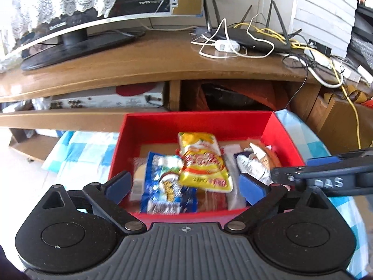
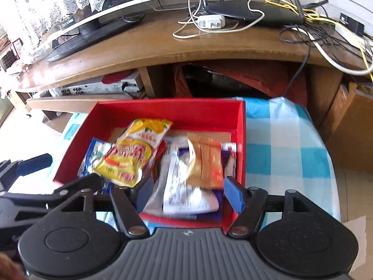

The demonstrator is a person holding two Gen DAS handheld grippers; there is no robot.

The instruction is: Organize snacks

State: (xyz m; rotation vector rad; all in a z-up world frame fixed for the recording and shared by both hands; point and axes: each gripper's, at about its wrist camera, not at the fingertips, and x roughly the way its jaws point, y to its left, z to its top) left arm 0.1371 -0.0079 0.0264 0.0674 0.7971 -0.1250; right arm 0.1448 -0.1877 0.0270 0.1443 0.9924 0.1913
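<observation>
A red box (image 1: 163, 126) (image 2: 163, 112) sits on a blue-and-white checked cloth and holds several snack packets. A yellow packet (image 1: 202, 163) (image 2: 132, 156) lies on top in the middle, a blue-and-white packet (image 1: 163, 186) (image 2: 98, 151) left of it, and an orange-and-silver packet (image 2: 202, 163) (image 1: 258, 161) at the right. My left gripper (image 1: 184, 184) is open above the box's near side, empty. My right gripper (image 2: 188, 191) is open over the orange-and-silver packet, with nothing held between its fingers. Its arm shows in the left wrist view at the right edge (image 1: 326, 177).
A wooden TV stand (image 1: 163, 63) rises behind the box, with a TV (image 1: 77, 23), a black router (image 1: 251, 39) and tangled cables on top. Cardboard boxes (image 1: 345, 121) stand at the right. The checked cloth (image 2: 284, 149) extends right of the box.
</observation>
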